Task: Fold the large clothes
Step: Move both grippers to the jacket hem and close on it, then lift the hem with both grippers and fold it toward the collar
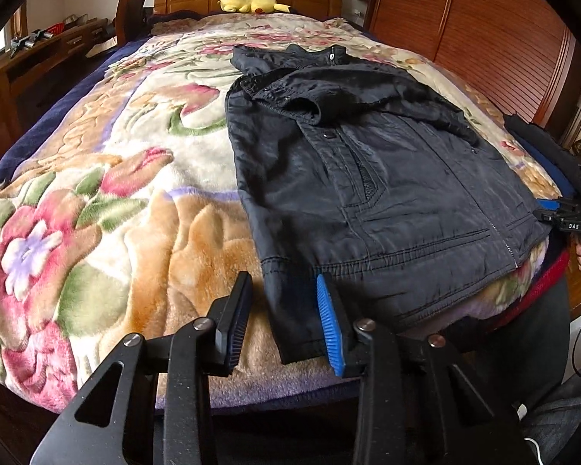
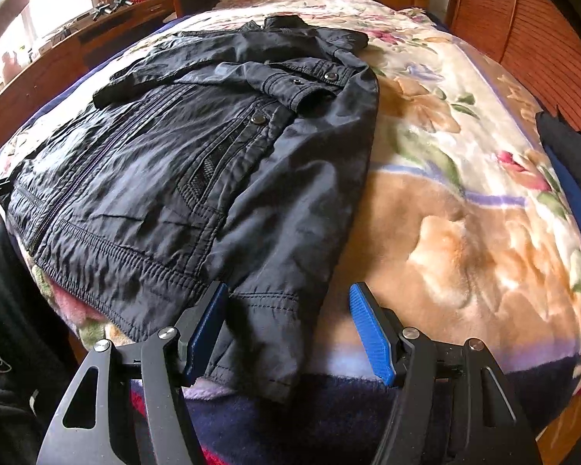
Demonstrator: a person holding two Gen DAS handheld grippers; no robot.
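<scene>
- Jacket (image 1: 372,178): one, dark, spread at the bed's (image 1: 108,201) foot edge; hem corners overhang.
- Left hand-held gripper (image 1: 286,321): jaws apart astride one sleeve cuff, contact unclear.
- Right hand-held gripper (image 2: 290,333): gaping around the other cuff.

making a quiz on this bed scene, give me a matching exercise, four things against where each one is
Things:
1. yellow plush toy
2. black jacket
3. left gripper
4. wooden desk

Places:
A. at the jacket's near hem corner
B. along the wall beside the bed
C. by the headboard
D. spread on the floral blanket

Pairs: 1-C, 2-D, 3-A, 4-B
</scene>
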